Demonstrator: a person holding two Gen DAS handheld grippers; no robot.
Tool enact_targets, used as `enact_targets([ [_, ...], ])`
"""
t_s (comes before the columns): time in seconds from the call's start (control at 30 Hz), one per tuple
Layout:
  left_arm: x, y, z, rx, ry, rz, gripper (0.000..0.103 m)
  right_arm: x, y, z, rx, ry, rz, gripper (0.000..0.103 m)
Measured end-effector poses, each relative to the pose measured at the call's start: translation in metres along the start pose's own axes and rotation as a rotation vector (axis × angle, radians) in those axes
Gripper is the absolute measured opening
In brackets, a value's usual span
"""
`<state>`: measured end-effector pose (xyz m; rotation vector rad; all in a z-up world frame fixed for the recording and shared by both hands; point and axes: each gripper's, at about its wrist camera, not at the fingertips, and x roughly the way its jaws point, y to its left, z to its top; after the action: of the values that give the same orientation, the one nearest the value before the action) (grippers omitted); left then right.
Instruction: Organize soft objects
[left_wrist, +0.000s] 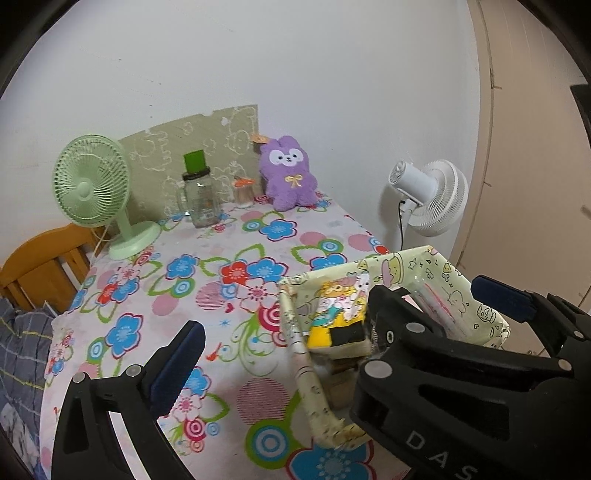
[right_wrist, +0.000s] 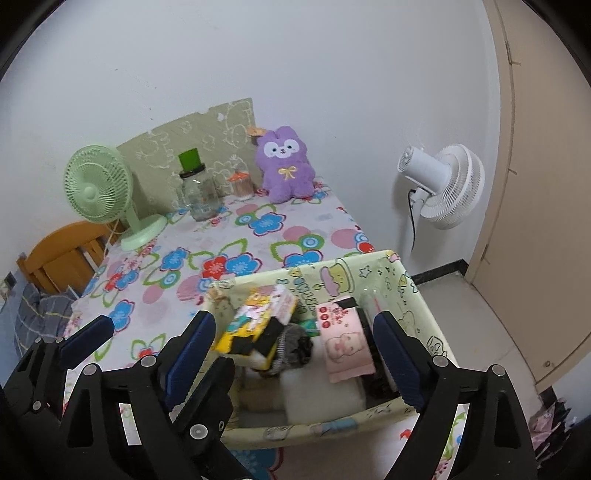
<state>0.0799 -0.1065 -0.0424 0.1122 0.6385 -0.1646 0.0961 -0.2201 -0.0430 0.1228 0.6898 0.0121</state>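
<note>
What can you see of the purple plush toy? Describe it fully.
The plush is a fuzzy purple animal with two rounded ears, a white face patch, dark eyes and a small yellow bow on its chest. It sits upright at the table's far edge, leaning against the white wall, beside a patterned green board. Neither claw touches it.

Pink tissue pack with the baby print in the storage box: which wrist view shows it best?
The right wrist view: the pink tissue pack lies fully visible in the pale green cartoon-print box. In the left wrist view, the right gripper blocks it from sight.
</note>
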Motion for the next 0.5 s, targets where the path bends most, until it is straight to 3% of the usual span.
enact_targets([
  [0.2, -0.021, 0.017, -0.003, -0.021, -0.036, 0.025, 0.103, -0.019, 0.018, -0.003, -0.017, -0.034, 0.013, 0.096],
  [0.5, -0.051, 0.046, -0.01, -0.056, -0.078, 0.069, 0.103, -0.049, 0.047, -0.008, -0.048, -0.088, 0.052, 0.096],
])
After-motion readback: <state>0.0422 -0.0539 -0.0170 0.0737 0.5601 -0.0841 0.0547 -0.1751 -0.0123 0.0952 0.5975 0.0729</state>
